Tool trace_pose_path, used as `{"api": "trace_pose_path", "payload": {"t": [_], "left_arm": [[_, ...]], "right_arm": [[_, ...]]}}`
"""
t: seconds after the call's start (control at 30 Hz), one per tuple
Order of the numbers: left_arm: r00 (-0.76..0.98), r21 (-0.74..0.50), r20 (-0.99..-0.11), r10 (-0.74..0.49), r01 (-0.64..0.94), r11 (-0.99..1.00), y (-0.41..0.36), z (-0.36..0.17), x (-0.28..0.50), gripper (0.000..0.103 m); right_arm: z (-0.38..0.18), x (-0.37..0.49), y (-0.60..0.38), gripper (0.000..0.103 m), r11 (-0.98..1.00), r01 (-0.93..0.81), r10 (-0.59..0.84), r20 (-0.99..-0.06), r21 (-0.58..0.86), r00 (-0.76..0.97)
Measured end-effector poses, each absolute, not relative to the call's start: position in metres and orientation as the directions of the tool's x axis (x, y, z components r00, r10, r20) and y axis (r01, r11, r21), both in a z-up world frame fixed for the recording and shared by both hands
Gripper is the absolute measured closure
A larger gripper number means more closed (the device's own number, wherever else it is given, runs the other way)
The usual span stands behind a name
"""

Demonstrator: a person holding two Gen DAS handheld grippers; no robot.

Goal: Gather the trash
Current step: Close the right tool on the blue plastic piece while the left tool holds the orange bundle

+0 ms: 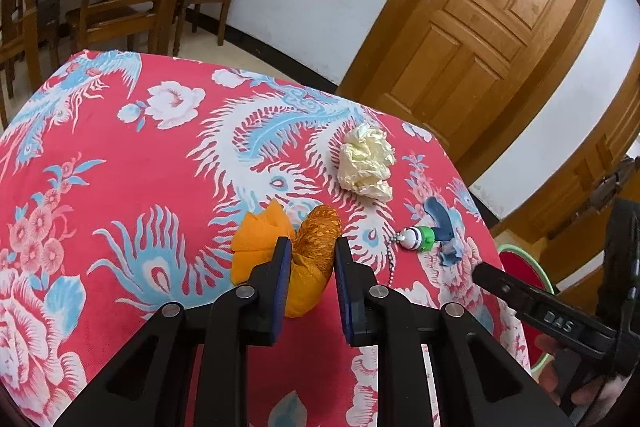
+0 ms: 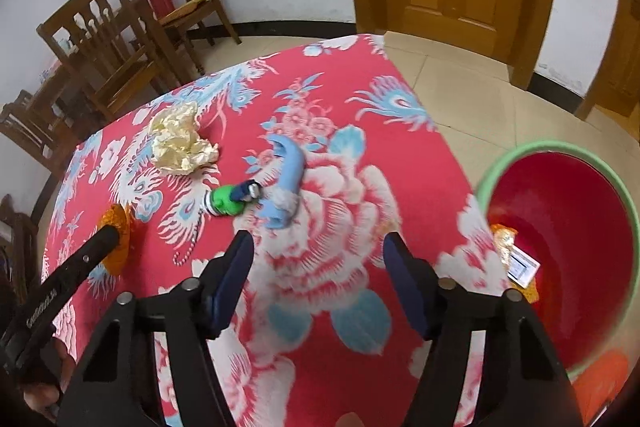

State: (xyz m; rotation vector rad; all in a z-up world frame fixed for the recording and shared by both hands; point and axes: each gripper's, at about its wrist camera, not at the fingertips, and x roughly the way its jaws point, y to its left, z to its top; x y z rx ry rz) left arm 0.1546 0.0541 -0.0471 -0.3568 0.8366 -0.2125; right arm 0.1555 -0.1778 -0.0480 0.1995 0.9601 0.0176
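Left wrist view, left to right: red flowered tablecloth fills the frame. Left gripper at 6 o'clock, jaws narrowed around an orange wrapper; pads look just beside or touching its crinkled part, contact hard to confirm. Orange piece lies flat on the cloth, not lifted. Crumpled cream paper at 1 o'clock from the wrapper, apart from it. Small green-and-white toy with bead chain at 3 o'clock of the wrapper, touching a blue piece. Right gripper's finger enters at 4 o'clock edge.

Right wrist view, left to right: left gripper's finger at 8 o'clock, tip against the orange wrapper. Cream paper at 10 o'clock. Toy and blue piece near centre, touching. Right gripper at 6 o'clock, jaws wide, nothing between them, above the cloth. Red bin with green rim at 3 o'clock beside the table, some orange scrap and a white label inside.
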Motion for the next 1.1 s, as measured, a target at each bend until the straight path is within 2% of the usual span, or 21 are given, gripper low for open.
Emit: {"api": "trace_pose_path", "payload": {"t": [0.13,0.37,0.47,0.5,0.53,1.1], "left_arm": [[0.654,-0.384,-0.686,-0.319,0.046,0.922,0.053,-0.048,0.155,0.082],[0.651,-0.384,-0.689,-0.319,0.045,0.922,0.053,-0.049,0.155,0.082],[0.65,-0.382,-0.69,-0.318,0.046,0.923,0.052,-0.05,0.155,0.082],[0.65,-0.382,-0.69,-0.318,0.047,0.923,0.052,-0.05,0.155,0.082],[0.65,-0.382,-0.69,-0.319,0.047,0.923,0.052,-0.05,0.155,0.082],[0.652,-0.375,-0.691,-0.312,0.046,0.926,0.05,-0.05,0.156,0.082]], "right_arm": [[-0.057,0.168,-0.17,0.045,0.984,0.057,0.11,-0.826,0.17,0.553],[-0.061,0.18,-0.166,0.051,0.98,0.058,0.128,-0.821,0.192,0.556],[-0.062,0.183,-0.161,0.069,0.983,0.043,0.124,-0.819,0.178,0.56],[-0.062,0.183,-0.16,0.078,0.983,0.037,0.128,-0.819,0.178,0.559],[-0.062,0.183,-0.16,0.082,0.983,0.032,0.134,-0.819,0.183,0.558],[-0.054,0.126,-0.191,0.084,0.96,0.078,0.168,-0.778,0.267,0.605]]}}
